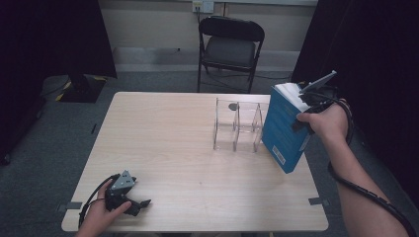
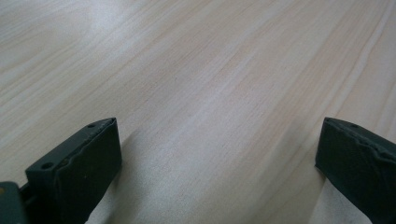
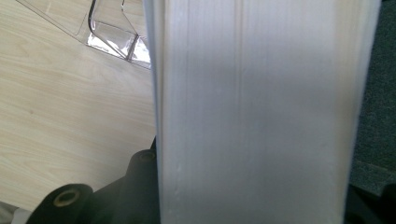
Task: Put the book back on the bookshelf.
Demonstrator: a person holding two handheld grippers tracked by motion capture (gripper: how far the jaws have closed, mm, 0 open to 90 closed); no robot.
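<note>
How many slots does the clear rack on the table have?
3. The clear rack has three slots side by side: left, middle, and right, next to the blue book held up beside it. The book may hide more.

A light wooden table [image 1: 188,148] carries a clear acrylic divider rack [image 1: 237,126] near its far right side.

Book [image 1: 282,129]: blue cover with a small white label near its lower corner, and white page edges [image 3: 261,112]. Rack [image 1: 237,126]: clear, colourless plastic; table [image 1: 173,143]: pale wood grain running in long streaks. Grippers [image 1: 141,203] [image 1: 307,101]: black, each with a grey plate; chair [image 1: 230,47]: black frame, dark grey seat; floor: grey carpet
</note>
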